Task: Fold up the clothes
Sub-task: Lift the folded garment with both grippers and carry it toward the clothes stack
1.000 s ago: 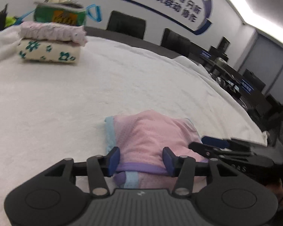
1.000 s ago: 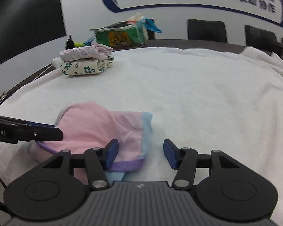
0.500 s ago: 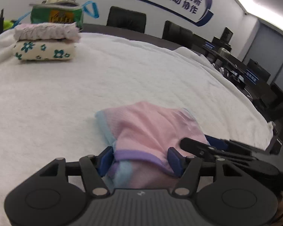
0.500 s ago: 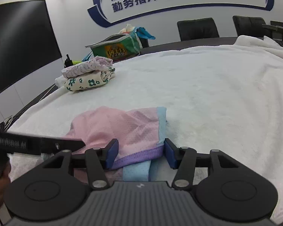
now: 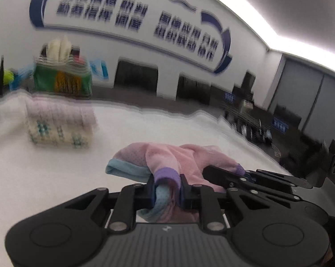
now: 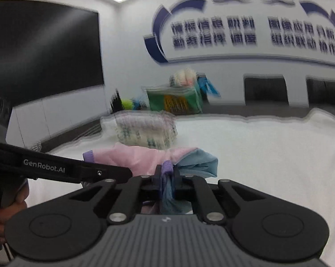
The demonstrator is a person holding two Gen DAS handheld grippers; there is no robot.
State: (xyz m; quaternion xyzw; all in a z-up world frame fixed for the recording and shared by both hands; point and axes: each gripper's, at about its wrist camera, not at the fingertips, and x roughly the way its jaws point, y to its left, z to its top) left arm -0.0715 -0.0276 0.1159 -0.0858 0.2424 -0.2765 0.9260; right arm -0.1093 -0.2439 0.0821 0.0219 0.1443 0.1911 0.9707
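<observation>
Clothes are what this is about, and the one in play is a small pink garment (image 5: 189,158) with a purple band and pale blue trim, bunched up and lifted a little off the white cloth-covered counter (image 5: 56,178), hanging between the two grippers. The left gripper (image 5: 167,188) has just been closing and now pinches the purple edge and some blue trim between its narrow jaws; the right gripper (image 6: 167,178) has likewise just been closing and is clamped almost fully on a thin bit of purple and blue fabric. From where I stand, the worry is how little cloth each one has. The mesh looks thin and slippery, so a quick swing could pull an edge out of either grip and drop that side in a heap. The two grips also sit close together with the cloth crumpled between them, so I'd guess the garment may not spread flat unless the hands move apart evenly; an uneven pull would twist it and give a crooked fold. Further back, a stack of folded clothes (image 5: 58,124) sits near a green box (image 5: 62,81), blurred in both views; a wide sweep that way could knock the stack over.
</observation>
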